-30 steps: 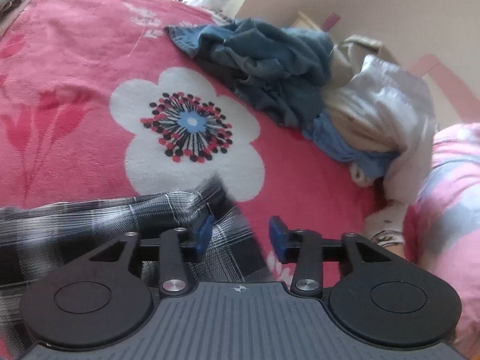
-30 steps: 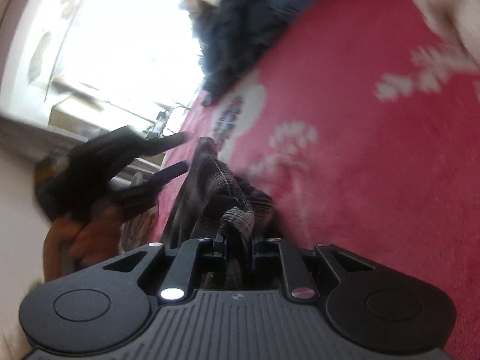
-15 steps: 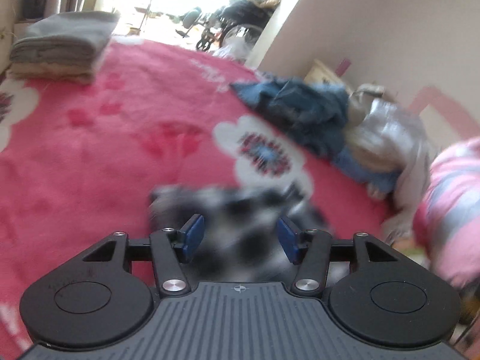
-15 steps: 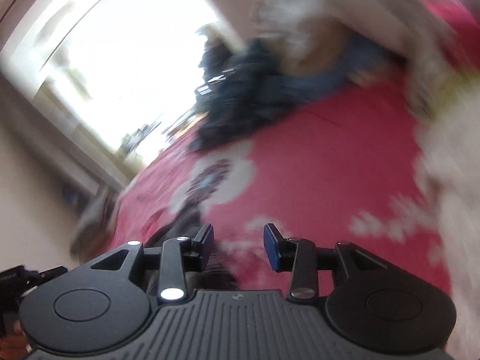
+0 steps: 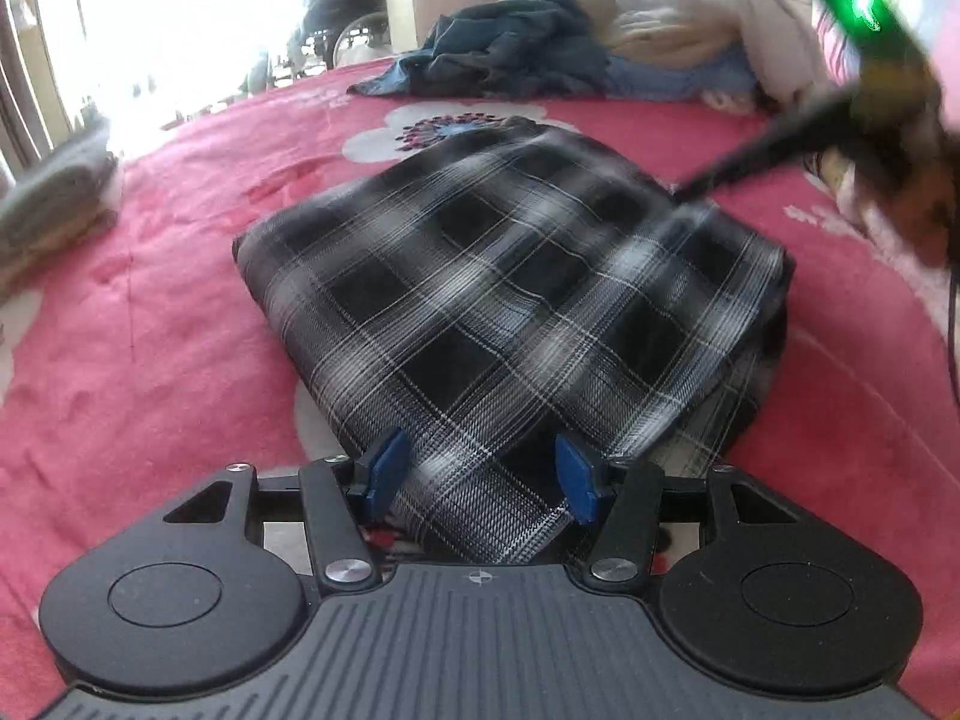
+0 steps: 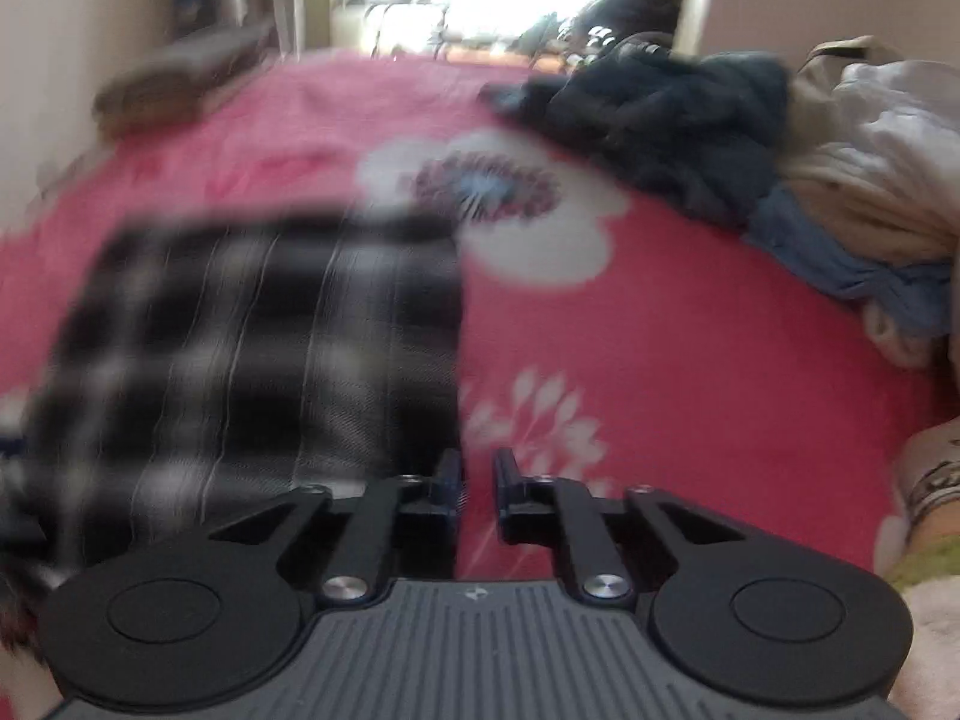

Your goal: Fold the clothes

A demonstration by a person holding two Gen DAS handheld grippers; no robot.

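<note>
A black-and-white plaid garment (image 5: 510, 294) lies folded into a rough square on the pink flowered bedspread (image 5: 150, 360). My left gripper (image 5: 480, 480) is open, its blue pads on either side of the garment's near corner, not closed on it. In the right wrist view the same plaid garment (image 6: 258, 360) is blurred at the left. My right gripper (image 6: 477, 483) sits just off its right edge, jaws nearly together with a small gap and nothing between them. The right gripper also shows blurred at the upper right of the left wrist view (image 5: 780, 144).
A heap of unfolded clothes, dark blue (image 5: 510, 54) and white and beige (image 5: 678, 18), lies at the far side of the bed against the wall. A folded grey stack (image 5: 54, 192) sits at the far left. A bright window is behind.
My right gripper has let go of the plaid cloth and pulled clear. The garment now lies flat and folded. My left gripper has drawn back to its near corner, still open.
</note>
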